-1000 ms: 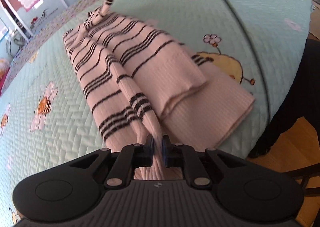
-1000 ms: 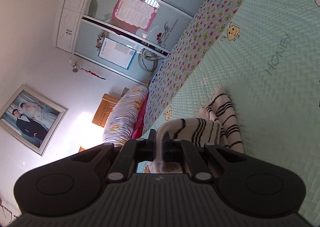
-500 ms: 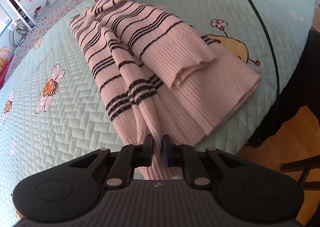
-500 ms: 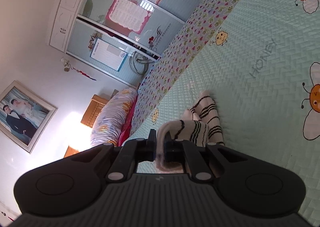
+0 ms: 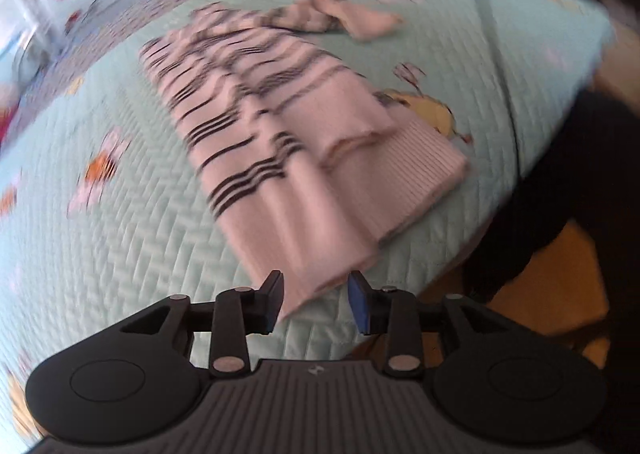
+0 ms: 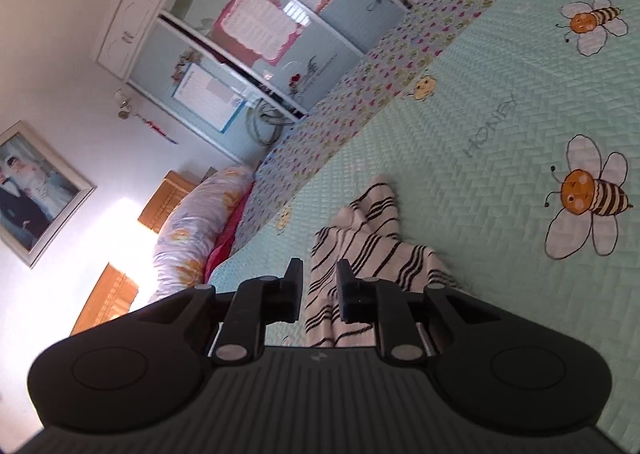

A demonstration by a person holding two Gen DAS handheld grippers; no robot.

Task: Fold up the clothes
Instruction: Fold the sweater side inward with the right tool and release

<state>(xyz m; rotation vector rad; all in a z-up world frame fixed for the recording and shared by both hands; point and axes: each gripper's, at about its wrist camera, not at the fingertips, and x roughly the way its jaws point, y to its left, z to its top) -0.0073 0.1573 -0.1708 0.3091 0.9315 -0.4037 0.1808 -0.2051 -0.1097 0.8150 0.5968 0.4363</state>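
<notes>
A pink sweater with black stripes (image 5: pixel 304 142) lies folded lengthwise on the mint quilted bed (image 5: pixel 100 254), its ribbed hem toward me and one sleeve flopped out at the far end. My left gripper (image 5: pixel 316 298) hovers over the near hem corner; its jaws are opening and the pads stand clear of the cloth. In the right wrist view the sweater's far end (image 6: pixel 368 254) lies bunched on the quilt. My right gripper (image 6: pixel 319 286) is just above it, jaws opening, the cloth seen between them but not pinched.
The bed's edge (image 5: pixel 452 258) runs close on the right of the left wrist view, with wooden floor (image 5: pixel 552 294) and a dark shape beyond. A pillow (image 6: pixel 200 230), a wardrobe with posters (image 6: pixel 256 26) and a framed photo (image 6: pixel 32 190) stand past the bed.
Both grippers have let go of the sweater and opened. The sweater has dropped flat onto the quilt, the far sleeve falling to the right. Both hands have drawn back a little.
</notes>
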